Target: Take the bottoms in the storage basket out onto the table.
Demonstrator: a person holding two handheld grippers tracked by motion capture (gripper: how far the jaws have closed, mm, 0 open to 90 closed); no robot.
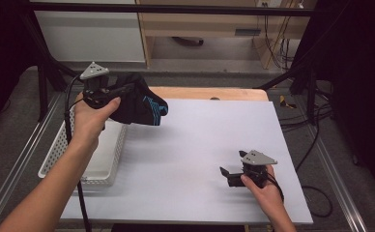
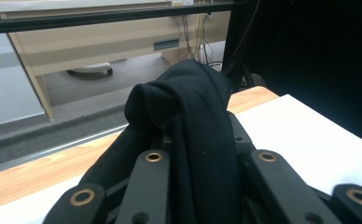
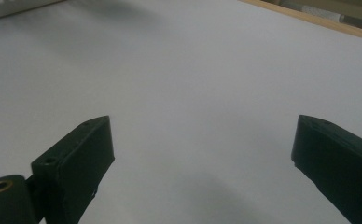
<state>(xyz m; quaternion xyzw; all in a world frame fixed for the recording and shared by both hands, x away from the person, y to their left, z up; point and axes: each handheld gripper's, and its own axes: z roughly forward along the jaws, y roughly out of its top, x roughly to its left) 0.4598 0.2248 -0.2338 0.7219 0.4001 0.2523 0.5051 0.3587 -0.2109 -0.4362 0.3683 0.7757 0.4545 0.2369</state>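
matt black cloth (image 1: 139, 104), perforated white basket (image 1: 106, 162)

**Lab recording bench, not a home**

Black metal frame (image 1: 176, 8) rigged around the table (image 1: 209, 93), which is covered by a plain white sheet (image 1: 200, 145). Loose cables (image 1: 316, 121) on grey carpet right of the table. Beyond the table: light wood office furniture (image 1: 200, 24). Handheld gripper (image 1: 234, 176) with cable attached.

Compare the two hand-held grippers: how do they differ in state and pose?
The left hand-held gripper is shut on a black cloth; the right hand-held gripper is open, holding nothing. The left is raised beside the basket; the right sits low over the white sheet. Both carry grey three-cornered plates.
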